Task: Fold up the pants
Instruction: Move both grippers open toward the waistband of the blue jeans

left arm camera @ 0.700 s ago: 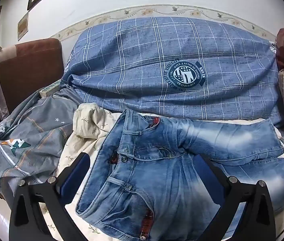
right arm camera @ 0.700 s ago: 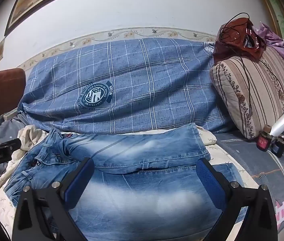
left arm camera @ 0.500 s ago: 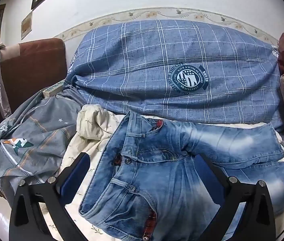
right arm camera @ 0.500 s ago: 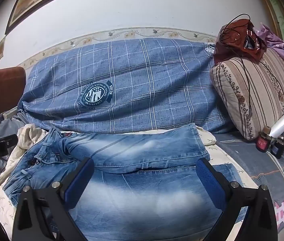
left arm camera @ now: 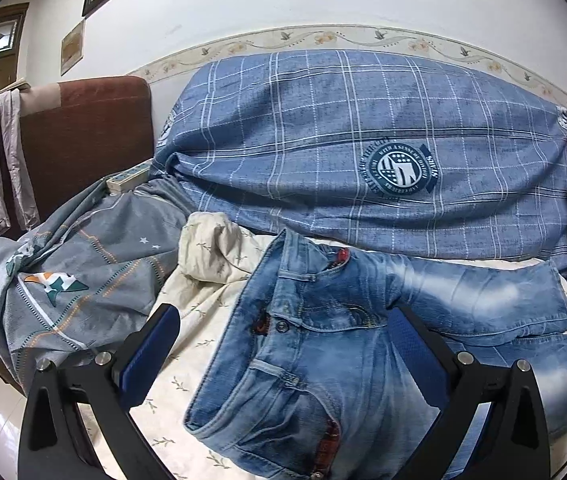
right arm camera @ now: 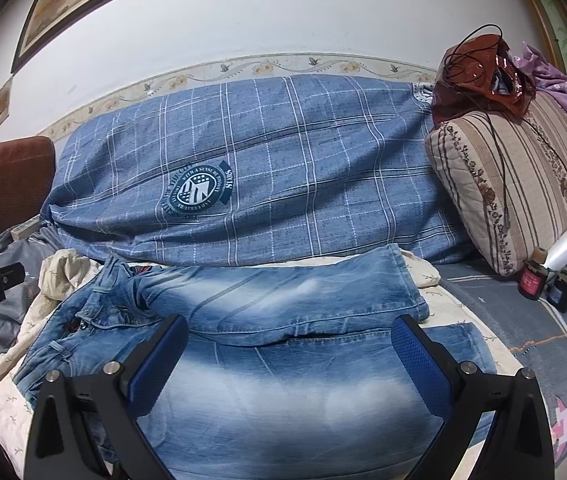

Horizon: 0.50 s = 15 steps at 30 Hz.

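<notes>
Left wrist view shows the left tool (left arm camera: 283,344) spread wide with nothing gripped, hanging over the jeans (left arm camera: 323,360) at their waistband, low in the frame. Right wrist view shows the right tool (right arm camera: 289,354) equally wide and empty above the jeans' legs (right arm camera: 283,380), which lie on a cream sheet (right arm camera: 3,396) before a blue plaid pillow (right arm camera: 283,168).
</notes>
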Tool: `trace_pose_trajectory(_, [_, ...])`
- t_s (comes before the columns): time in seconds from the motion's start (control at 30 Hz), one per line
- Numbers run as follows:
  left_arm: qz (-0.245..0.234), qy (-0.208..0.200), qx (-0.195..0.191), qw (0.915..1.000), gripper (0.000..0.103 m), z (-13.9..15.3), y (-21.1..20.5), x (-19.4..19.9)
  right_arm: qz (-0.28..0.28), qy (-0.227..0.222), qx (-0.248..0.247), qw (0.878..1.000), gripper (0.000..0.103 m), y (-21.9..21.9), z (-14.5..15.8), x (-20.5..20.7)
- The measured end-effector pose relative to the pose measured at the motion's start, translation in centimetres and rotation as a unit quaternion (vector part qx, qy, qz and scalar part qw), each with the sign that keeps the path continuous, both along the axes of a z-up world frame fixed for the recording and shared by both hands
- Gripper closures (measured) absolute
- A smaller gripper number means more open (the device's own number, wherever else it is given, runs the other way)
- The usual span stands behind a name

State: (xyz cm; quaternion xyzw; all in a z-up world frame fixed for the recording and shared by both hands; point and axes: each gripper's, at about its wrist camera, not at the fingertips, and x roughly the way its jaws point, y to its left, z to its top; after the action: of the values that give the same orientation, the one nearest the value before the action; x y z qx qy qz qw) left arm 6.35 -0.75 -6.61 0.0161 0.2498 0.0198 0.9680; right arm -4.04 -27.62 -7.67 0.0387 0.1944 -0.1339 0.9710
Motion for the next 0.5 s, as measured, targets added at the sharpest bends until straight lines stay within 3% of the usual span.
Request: trace_pose_trajectory(0.5, [0.031, -0.008, -0.007, 0.9994, 0.000, 0.5, 3.3, -0.2, 0.023, 0.001, 0.010, 1.000, 0.000, 2.3, -0.2, 0.8])
